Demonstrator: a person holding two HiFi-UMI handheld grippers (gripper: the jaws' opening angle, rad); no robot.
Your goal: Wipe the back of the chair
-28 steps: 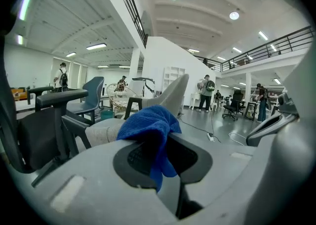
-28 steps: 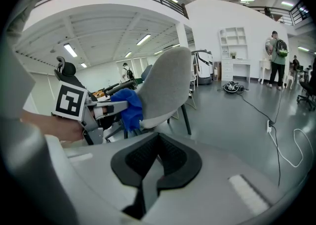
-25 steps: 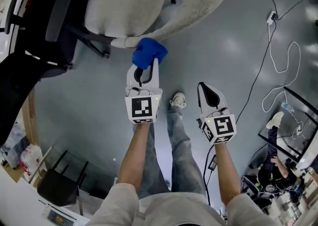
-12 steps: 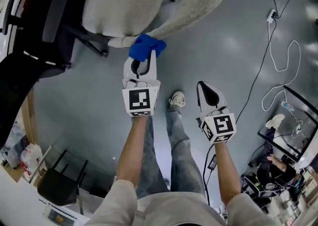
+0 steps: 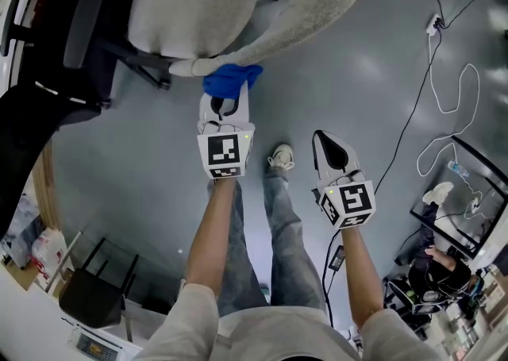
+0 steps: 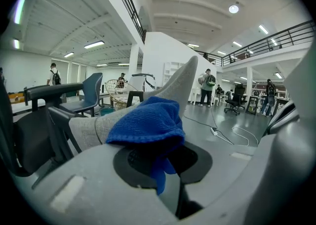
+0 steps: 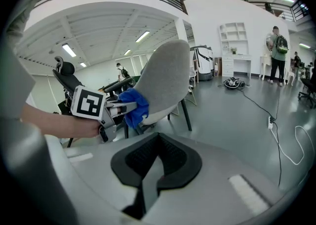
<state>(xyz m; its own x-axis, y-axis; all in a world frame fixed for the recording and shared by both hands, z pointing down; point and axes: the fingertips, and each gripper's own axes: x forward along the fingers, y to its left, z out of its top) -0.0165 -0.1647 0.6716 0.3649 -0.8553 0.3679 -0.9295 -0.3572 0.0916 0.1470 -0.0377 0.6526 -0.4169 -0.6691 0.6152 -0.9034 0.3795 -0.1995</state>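
CHAIR WIPE, OPEN-PLAN HALL: A person standing over a grey upholstered chair point(image 5: 198, 2) holds a blue cloth point(image 5: 230, 79) against the rear of its backrest, low down near the edge where the shell curves. The left gripper point(image 5: 226, 101) has its jaws closed on the cloth. In the left gripper view the fabric is bunched over the jaw tips, with one fold hanging down between the pads. The cloth touches the grey fabric.

The right gripper point(image 5: 325, 141) is off to the side, well apart from chair & cloth, above bare floor. Its jaws are together w/ nothing between them, as the right gripper view shows. That view looks across at the left gripper, the cloth and the chair's back.

Head view, looking steeply down: both forearms are extended, and the person's jeans-clad leg and a light shoe point(image 5: 282, 159) sit between the grippers. A black office chair point(image 5: 79, 26) stands just beside the grey one, at upper left. On the grey floor point(image 5: 357, 74) at right is a white power strip point(image 5: 434, 28) w/ a looping white cable point(image 5: 464, 105). More people are in the bkgd — small, standing by desks and chairs.
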